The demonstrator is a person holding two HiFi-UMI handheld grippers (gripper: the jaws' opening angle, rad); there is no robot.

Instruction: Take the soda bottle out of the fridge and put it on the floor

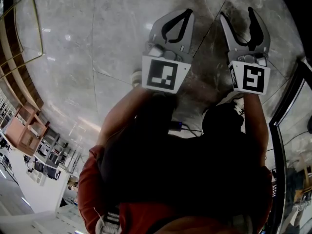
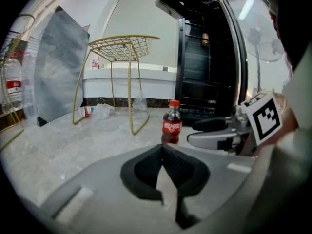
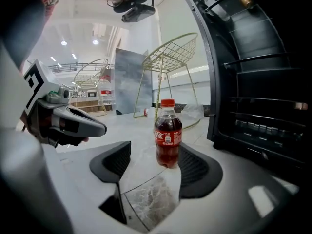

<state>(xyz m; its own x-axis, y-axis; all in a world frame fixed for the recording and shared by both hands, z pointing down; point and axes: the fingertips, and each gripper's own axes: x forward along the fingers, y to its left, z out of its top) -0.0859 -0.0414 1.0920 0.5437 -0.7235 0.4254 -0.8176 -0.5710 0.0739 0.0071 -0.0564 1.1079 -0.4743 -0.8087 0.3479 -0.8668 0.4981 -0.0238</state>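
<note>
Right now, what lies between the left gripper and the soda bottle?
Only bare marble floor, as the left gripper view shows: nothing stands between the left gripper and the soda bottle.

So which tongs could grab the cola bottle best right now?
Probably right. The right tongs are open, with the red-capped plastic cola bottle standing just beyond their tips; the left tongs are shut, farther away.

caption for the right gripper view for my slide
Soda bottle upright on the marble floor, just ahead of the open right gripper, beside the fridge.
</note>
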